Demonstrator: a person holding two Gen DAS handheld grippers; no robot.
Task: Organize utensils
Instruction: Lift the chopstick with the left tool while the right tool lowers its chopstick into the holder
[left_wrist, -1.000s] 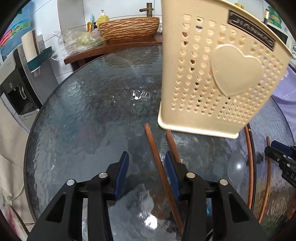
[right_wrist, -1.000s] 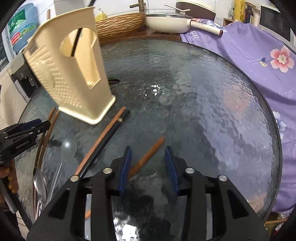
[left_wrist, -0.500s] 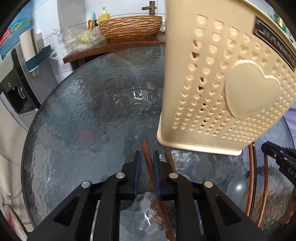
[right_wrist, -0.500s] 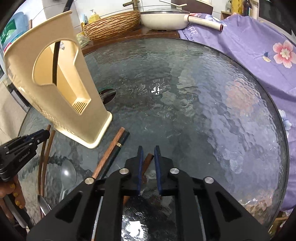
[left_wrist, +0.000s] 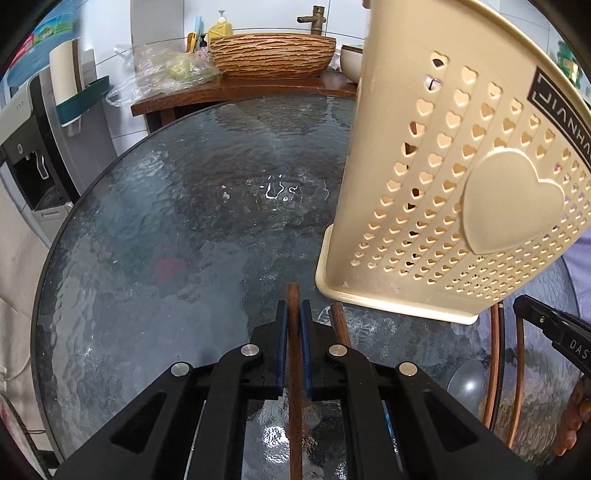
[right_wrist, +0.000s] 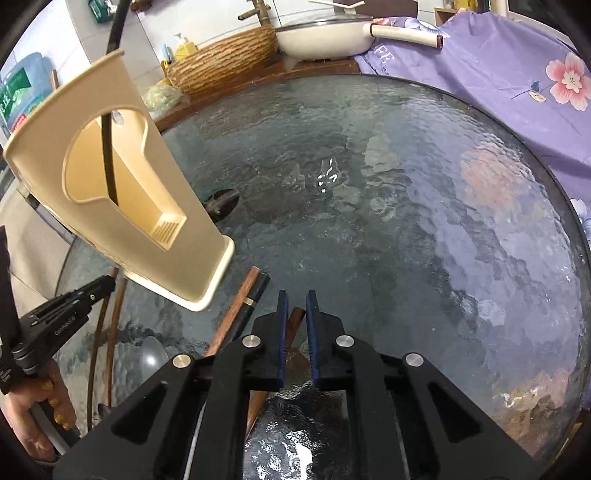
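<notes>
Round glass desk (left_wrist: 155, 229); behind it a wooden counter (left_wrist: 236, 90) with woven basin (left_wrist: 273, 53), white tiled wall (left_wrist: 258, 14), purple floral cloth (right_wrist: 517, 74).

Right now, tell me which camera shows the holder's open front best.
The right wrist view: the cream utensil holder faces it, showing the cut-out opening and the inside. The left wrist view shows only its perforated heart-patterned back.
</notes>
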